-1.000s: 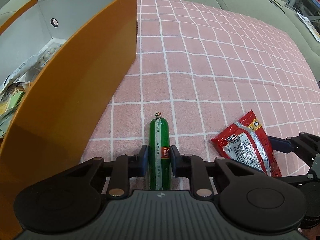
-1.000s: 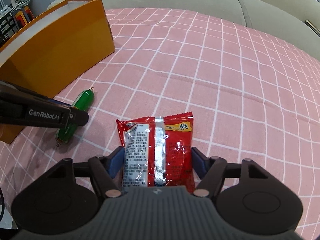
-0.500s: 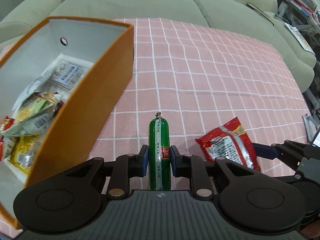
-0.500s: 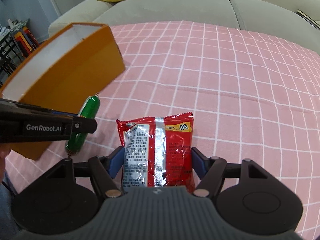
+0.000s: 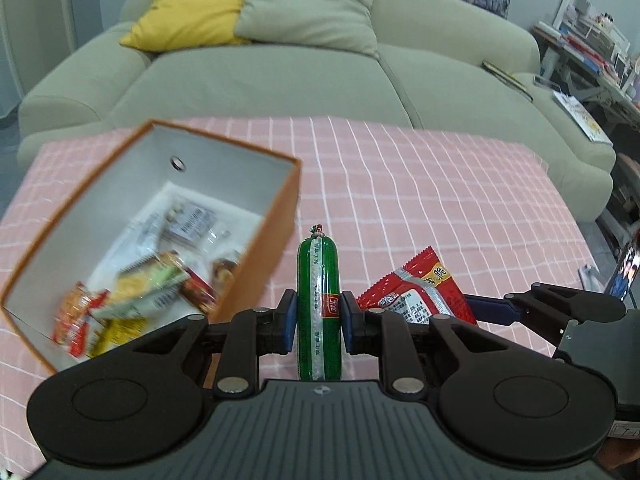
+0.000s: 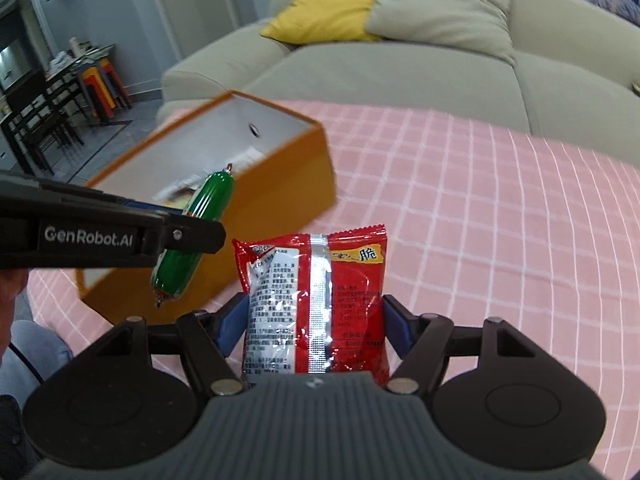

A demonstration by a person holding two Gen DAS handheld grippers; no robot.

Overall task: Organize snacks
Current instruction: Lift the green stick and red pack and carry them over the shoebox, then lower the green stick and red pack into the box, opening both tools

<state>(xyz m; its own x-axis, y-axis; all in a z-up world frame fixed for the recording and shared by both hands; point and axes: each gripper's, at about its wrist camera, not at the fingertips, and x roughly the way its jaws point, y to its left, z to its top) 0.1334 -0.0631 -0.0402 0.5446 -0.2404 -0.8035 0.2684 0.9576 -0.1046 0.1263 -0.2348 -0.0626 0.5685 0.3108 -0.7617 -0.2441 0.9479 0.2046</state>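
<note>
- Holding one snack in each gripper, I judge that I am in the middle of the task, at the carrying step toward the box.
- My left gripper (image 5: 319, 322) is closed narrow on the green sausage stick (image 5: 318, 304); its blue pads press the two sides of the sausage, and the clipped tip points forward, away from me.
- My right gripper (image 6: 314, 326) holds the red snack packet (image 6: 316, 300) by its lower part, with the jaws set wider, one on each edge of the packet — the printed back with the silver seam faces the camera.
- Both snacks seem lifted off the pink checked cloth (image 5: 420, 184); in the right wrist view the sausage hangs in front of the near wall of the orange box (image 6: 280, 184).
- The orange box (image 5: 276, 248) stands on the cloth to my left and is open on top. Inside it several packets (image 5: 136, 292) already lie, so this part looks done, though they are blurred and I cannot name them.
- What is left, as far as I see: bring the sausage over the rim and let it go, then the same with the red packet.
- On the visible cloth I find no other loose snack — these two may be the last, but part of the cloth is hidden behind the grippers.
</note>
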